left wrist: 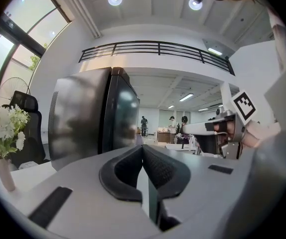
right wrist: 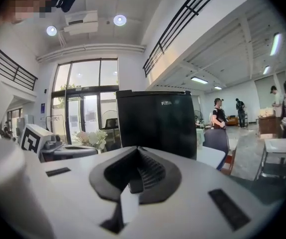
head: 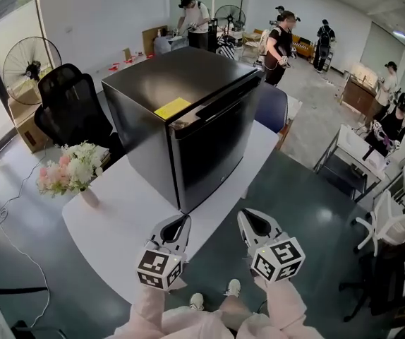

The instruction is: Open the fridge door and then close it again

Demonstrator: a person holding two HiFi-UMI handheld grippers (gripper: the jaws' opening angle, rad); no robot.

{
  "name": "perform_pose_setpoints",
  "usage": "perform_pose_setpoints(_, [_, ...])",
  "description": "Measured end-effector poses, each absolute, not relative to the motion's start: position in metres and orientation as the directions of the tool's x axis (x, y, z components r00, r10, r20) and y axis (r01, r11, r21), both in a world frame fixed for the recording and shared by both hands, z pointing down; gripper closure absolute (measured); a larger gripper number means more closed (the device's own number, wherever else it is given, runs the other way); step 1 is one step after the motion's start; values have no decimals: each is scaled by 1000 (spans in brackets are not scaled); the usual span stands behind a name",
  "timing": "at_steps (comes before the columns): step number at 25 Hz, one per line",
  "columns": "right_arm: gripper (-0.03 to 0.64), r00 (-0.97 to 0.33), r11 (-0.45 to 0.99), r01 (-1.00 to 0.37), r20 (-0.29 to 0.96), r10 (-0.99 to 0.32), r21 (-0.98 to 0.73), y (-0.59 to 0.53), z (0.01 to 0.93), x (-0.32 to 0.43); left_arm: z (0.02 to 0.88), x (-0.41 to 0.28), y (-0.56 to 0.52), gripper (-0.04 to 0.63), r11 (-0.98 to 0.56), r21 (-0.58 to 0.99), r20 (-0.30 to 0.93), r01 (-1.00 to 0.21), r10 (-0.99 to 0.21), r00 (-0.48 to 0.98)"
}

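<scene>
A black mini fridge stands on a white table, its door closed and facing toward me and to the right. A yellow sticker lies on its top. My left gripper hovers over the table's near edge in front of the fridge's near corner, jaws shut and empty. My right gripper hangs beside it, just off the table edge, also shut and empty. In the left gripper view the fridge shows beyond the closed jaws. The right gripper looks straight at the fridge door.
A vase of pale flowers stands on the table left of the fridge. A black office chair and a fan are at the far left, a blue chair behind the fridge. Several people stand further back, with desks at the right.
</scene>
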State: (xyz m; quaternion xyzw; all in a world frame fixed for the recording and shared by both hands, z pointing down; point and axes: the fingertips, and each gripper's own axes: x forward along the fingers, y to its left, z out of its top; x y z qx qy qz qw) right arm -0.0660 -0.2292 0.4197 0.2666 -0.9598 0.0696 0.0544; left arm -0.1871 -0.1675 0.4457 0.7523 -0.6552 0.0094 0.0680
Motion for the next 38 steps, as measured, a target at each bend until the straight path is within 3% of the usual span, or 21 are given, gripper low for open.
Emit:
perform_pose_setpoints(12, [603,-951,953,-254,135,-278,167,-284,352,-114,419,-209,-197,584,16,39,102,-999,-995,-12])
perform_pose_setpoints(23, [598,-977,874,-22,177,-122,485,-301,304,-156,391,-215,-211,584,93,22,66,-995,-994,-91])
perform_pose_setpoints(38, [465,-952,684,237,306,22,690,-306,276,-196,369,-242,-218,584,208,41,39,-977,-978,-207])
